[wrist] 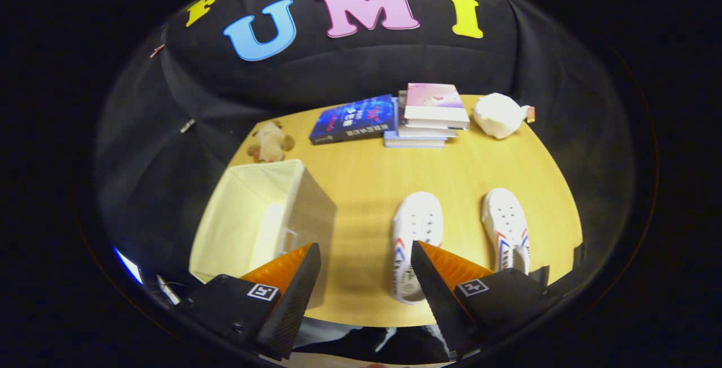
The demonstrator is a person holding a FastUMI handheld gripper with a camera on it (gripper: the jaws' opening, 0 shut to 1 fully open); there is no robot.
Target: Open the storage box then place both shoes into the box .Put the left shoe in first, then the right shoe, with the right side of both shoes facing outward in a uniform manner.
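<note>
My gripper (365, 258) hung above the near edge of the counter (361, 187) with its two fingers spread wide apart and nothing held between them; only bare wood showed in the gap. At the lower left of the frame, the left finger (285, 294) overlapped the near corner of the storage box (254, 215), a pale fabric box that stood open at the top with its cream inside showing. At the lower right, the right finger (445, 283) covered part of the heel end of the left shoe (414, 232), a white sneaker with red and blue stripes on its side, toe pointing away from me. The right shoe (506, 227), its match, lay well apart to the right, near the counter's edge. Beyond them, along the far side of the counter, sat a small tan plush toy (271, 142) at the upper left, a blue book (352, 119) lying flat, a stack of books (431, 114) beside it, and a white plush toy (499, 115) at the upper right.
</note>
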